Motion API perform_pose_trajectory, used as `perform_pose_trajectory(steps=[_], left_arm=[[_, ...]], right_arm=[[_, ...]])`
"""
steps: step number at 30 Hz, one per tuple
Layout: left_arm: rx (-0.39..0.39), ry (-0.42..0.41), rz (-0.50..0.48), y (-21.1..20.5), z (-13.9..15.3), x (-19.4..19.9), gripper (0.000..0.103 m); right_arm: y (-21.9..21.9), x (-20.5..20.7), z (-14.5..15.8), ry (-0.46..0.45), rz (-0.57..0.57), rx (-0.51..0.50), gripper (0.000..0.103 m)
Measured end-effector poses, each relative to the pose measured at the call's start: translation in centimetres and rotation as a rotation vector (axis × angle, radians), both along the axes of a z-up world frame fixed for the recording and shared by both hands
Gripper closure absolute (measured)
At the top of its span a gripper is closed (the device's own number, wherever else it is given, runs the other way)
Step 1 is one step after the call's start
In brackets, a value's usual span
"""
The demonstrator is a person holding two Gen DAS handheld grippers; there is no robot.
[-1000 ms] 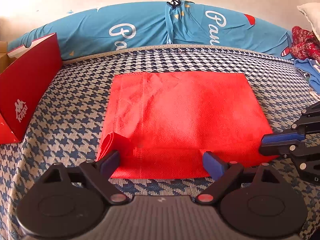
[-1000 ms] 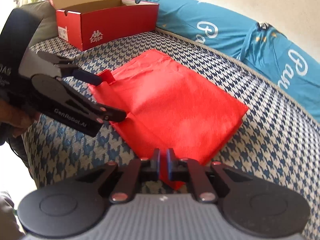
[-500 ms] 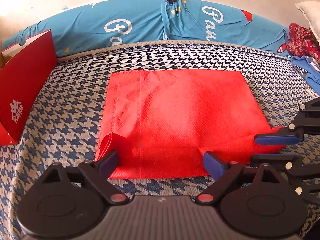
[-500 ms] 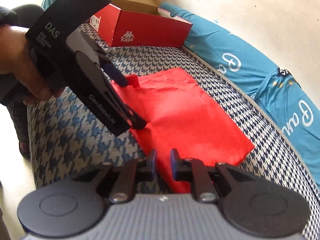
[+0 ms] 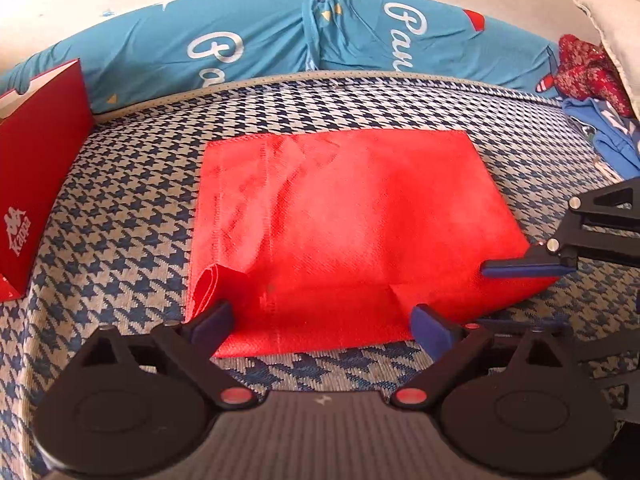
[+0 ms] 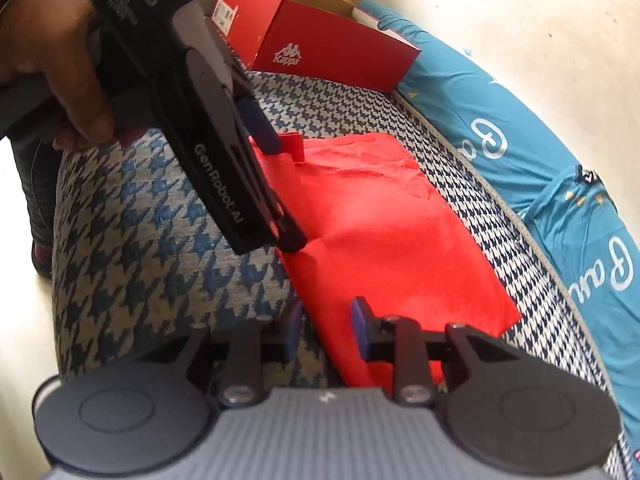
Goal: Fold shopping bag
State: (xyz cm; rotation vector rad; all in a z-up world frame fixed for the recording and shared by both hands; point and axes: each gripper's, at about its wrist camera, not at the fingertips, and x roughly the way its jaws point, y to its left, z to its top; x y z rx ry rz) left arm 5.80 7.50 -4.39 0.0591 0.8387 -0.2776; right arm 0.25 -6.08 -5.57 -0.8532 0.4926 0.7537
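**Both grippers releasing at the bag's near edge; fold in progress**

Left gripper point(image 5: 322, 322): jaws very wide and opening. The near hem of the red shopping bag point(image 5: 360, 220) lies between the fingertips, but neither pad presses on it. A loose handle loop point(image 5: 208, 286) sits just beyond the left-hand pad.

Right gripper point(image 6: 326, 330): jaws narrow and opening. The bag's near corner lies between the pads; no pinch is visible.

The bag lies flat on the houndstooth cover point(image 5: 132, 216), straight ahead of both grippers, with its far edge running roughly square to them.

Assessment: the current step appears to be letting go after a fold. To do it well, both tools should lift clear without dragging the fabric. The handle loop ought to be tucked inside before the next fold, and the hem should be taken at matching points so the edges meet evenly.

Beyond the bag: red shoebox point(image 6: 320, 44) and blue bolster point(image 5: 248, 44), both well clear.
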Motion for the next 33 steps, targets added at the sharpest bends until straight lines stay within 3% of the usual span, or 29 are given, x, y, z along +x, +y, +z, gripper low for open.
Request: perform_pose_trajectory(steps=[4,9,19,24,28,33], left_arm=[[0.049,-0.008,-0.046,-0.6,-0.4,-0.3,0.001],[0.033,-0.043,-0.063,-0.2,-0.7,-0.9,0.001],[0.044,-0.049,-0.198,1.0,-0.4,-1.1,0.007],[0.071,-0.052,-0.236,1.1,-0.1,-1.2,0.013],[0.106,-0.070,-0.292,1.1,0.2,-1.1,0.015],[0.201,-0.156,-0.386,0.4,0.4,-1.7,0.015]], right_arm=[[0.8,-0.3,-0.6,-0.046,0.032,-0.053,0.077],[1.1,0.5,-0.7,-0.018,0.013,-0.045,0.082],[-1.2,4.5,1.4,0.281,-0.146,0.194,0.083],[-2.1,5.4,1.9,0.355,-0.199,0.275,0.083],[-3.2,6.2,2.2,0.427,-0.249,0.354,0.083],[-4.5,7.8,2.2,0.534,-0.321,0.456,0.083]])
